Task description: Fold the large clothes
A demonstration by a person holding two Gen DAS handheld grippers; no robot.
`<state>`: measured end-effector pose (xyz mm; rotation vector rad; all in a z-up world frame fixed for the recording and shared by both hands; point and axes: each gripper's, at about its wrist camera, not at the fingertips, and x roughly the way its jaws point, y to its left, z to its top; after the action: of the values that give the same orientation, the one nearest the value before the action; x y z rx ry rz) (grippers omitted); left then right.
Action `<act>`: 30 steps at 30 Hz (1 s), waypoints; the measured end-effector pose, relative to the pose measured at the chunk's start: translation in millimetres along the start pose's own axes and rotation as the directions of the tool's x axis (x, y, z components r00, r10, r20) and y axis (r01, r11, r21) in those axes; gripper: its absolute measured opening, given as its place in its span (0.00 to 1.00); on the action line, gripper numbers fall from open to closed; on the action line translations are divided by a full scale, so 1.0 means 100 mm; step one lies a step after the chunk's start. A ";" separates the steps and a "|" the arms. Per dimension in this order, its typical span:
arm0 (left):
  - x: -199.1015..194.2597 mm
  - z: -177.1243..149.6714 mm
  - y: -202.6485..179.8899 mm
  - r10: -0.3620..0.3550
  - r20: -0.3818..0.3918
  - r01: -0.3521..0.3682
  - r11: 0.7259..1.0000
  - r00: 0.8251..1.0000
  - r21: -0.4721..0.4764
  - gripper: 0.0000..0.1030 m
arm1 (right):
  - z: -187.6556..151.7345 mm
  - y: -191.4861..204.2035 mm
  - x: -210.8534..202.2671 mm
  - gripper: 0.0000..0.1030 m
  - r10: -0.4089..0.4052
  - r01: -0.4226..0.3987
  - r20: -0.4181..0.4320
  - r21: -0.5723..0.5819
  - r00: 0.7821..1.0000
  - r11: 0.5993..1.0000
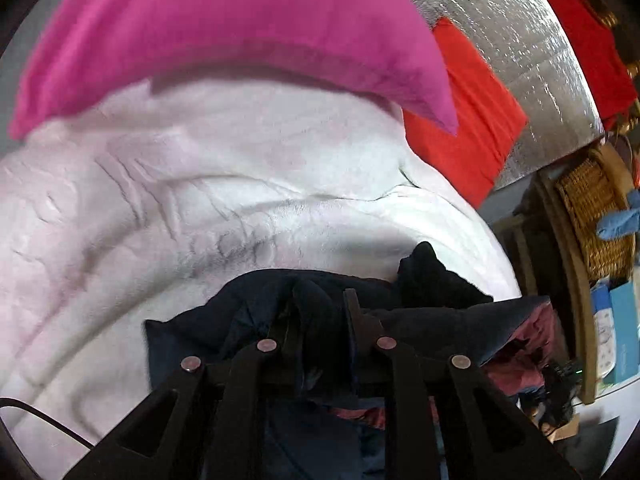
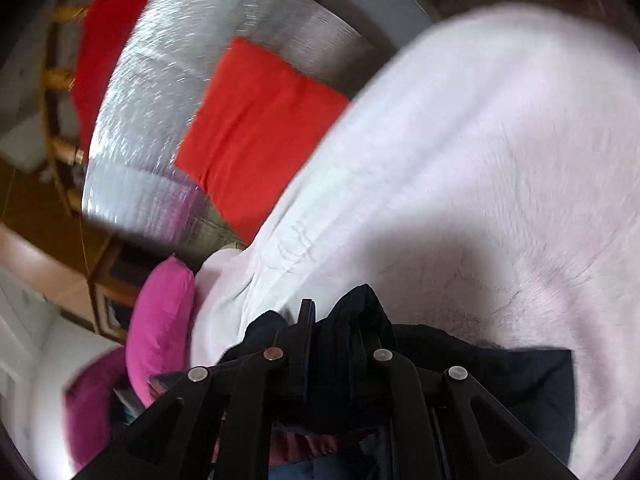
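Observation:
A dark navy garment (image 1: pixel 432 316) with a reddish lining hangs bunched over the white fleece blanket (image 1: pixel 200 208) of the bed. My left gripper (image 1: pixel 324 308) is shut on a fold of the garment's edge. My right gripper (image 2: pixel 334 316) is shut on another bunched part of the same dark garment (image 2: pixel 520 376), held above the white blanket (image 2: pixel 480 160). Most of the garment hangs below both grippers, out of sight.
A pink pillow (image 1: pixel 224 36) lies on the blanket, next to a red cushion (image 1: pixel 472 120) and a silver quilted surface (image 1: pixel 520 40). A wicker basket (image 1: pixel 596 208) and boxes stand at the right of the bed. The pink pillow (image 2: pixel 160 320) and red cushion (image 2: pixel 256 128) also show in the right wrist view.

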<state>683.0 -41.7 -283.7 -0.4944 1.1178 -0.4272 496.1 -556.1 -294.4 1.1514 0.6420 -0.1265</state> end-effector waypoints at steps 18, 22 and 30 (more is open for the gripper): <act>-1.59 -1.31 -0.15 -0.162 0.320 0.203 0.974 0.933 -0.099 0.91 | -0.59 -0.05 -1.52 0.90 0.211 -0.210 0.018 -0.047 0.977 0.977; -1.59 -2.03 -0.08 -0.065 0.328 0.128 0.977 0.942 -0.173 0.91 | -1.05 -0.24 -1.84 0.90 0.217 -0.218 -0.032 -0.026 0.976 0.976; -1.49 -2.28 0.52 0.055 0.248 0.059 0.901 0.967 -0.430 0.91 | -1.74 -0.59 -1.78 0.90 0.182 -0.173 -0.109 0.091 0.977 0.981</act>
<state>420.2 46.9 -284.2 -0.9192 0.9592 -0.1031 255.6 -468.8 -290.6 1.2958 0.6389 0.0687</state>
